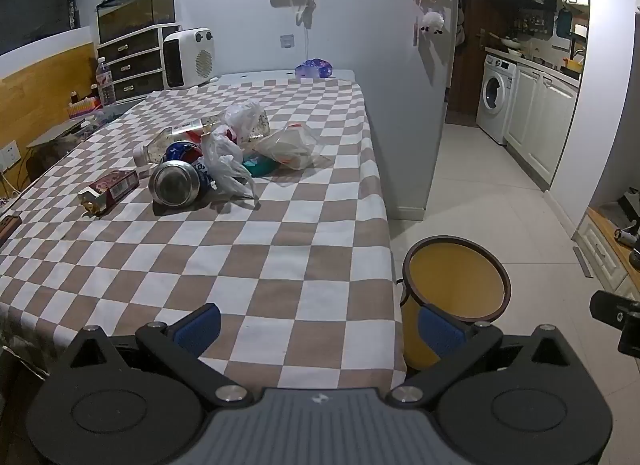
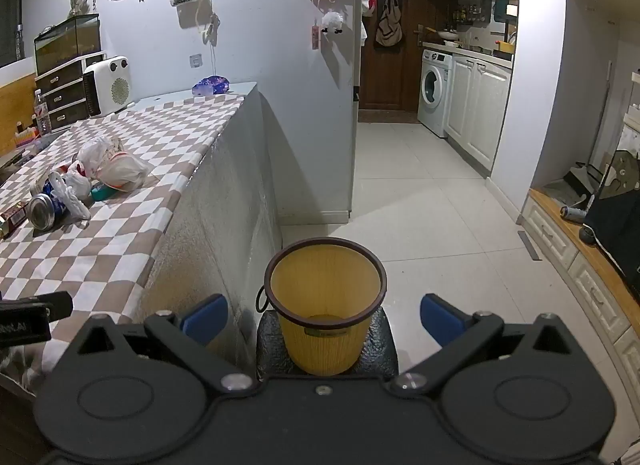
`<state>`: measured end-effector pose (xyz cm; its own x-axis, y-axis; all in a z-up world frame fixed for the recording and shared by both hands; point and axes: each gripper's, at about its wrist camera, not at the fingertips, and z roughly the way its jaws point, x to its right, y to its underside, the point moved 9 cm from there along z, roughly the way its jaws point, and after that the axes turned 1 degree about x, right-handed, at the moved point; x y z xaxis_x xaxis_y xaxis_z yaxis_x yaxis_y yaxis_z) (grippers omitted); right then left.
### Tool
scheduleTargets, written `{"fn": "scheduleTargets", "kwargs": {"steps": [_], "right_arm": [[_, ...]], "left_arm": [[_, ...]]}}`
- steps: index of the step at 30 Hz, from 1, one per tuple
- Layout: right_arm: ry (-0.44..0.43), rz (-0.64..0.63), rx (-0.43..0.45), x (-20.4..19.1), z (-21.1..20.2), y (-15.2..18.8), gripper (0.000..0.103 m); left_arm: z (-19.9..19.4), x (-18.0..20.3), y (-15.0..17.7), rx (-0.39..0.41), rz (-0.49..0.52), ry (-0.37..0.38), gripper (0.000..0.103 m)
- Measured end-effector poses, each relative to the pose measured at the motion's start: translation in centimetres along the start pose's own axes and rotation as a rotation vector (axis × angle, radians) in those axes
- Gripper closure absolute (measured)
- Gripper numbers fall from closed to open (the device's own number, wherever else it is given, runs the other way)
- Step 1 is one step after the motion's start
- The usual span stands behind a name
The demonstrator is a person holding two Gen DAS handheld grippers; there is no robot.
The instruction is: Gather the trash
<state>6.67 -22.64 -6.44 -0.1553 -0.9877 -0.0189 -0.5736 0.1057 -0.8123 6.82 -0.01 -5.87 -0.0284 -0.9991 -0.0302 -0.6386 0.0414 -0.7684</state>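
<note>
- Trash pile on checkered tablecloth, at 11 o'clock from our left gripper: tipped can, red carton, crumpled plastic bags.
- Left jaws apart, holding nothing.
- Right gripper jaws apart too, nothing between them.
- Yellow bin at 12 o'clock from our right gripper, on the floor just beside the table edge.

Left gripper, right gripper: black linkages, blue pads, silver screws, possibly plastic.
</note>
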Motion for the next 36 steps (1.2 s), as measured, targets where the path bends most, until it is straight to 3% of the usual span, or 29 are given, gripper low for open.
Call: {"fn": "scheduleTargets", "kwargs": {"steps": [36], "right_arm": [[0.004,-0.005,-0.003,0.12,-0.52,0.36,0.000]], "left_arm": [[0.00,-0.02,-0.02,0.003,0.004,-0.004,0.000]]}}
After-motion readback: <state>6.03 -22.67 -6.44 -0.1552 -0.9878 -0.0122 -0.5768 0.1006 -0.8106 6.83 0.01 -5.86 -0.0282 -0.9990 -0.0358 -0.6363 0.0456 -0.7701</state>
